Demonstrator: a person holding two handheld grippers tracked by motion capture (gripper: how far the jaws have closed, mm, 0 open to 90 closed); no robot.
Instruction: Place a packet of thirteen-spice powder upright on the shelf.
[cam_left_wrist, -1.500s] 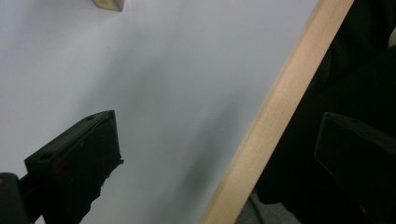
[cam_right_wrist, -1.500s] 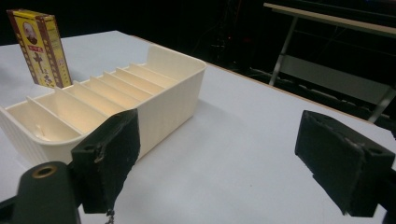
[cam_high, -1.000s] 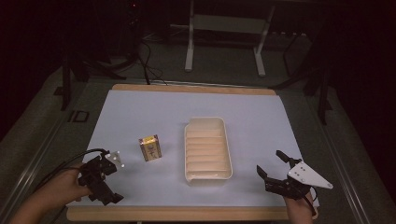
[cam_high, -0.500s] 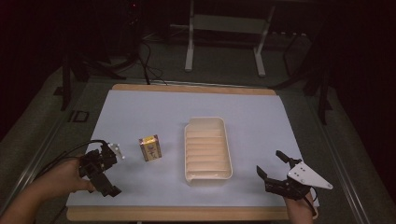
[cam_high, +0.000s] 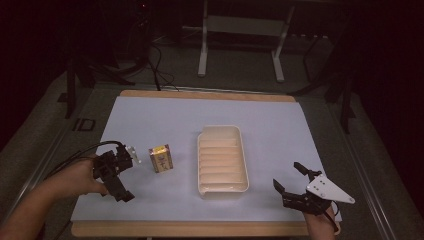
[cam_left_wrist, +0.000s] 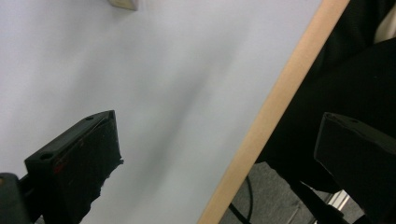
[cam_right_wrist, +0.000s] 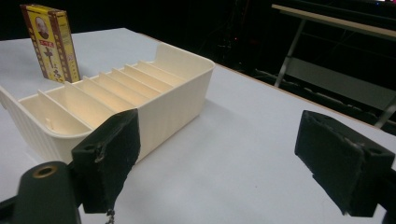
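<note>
We are holding the left gripper (cam_high: 121, 172), jaws spread, just left of the upright box (cam_high: 161, 158); it's the nearer of 2.

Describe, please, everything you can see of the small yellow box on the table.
The small yellow box stands upright on the white table cover, to the left of the cream divided tray and apart from it. It looks like printed cardboard, tall and thin, yellow with dark red borders, a small portrait near the top and dark characters below, as the right gripper view shows. It seems closed. The left claw is near but does not touch it.
</note>
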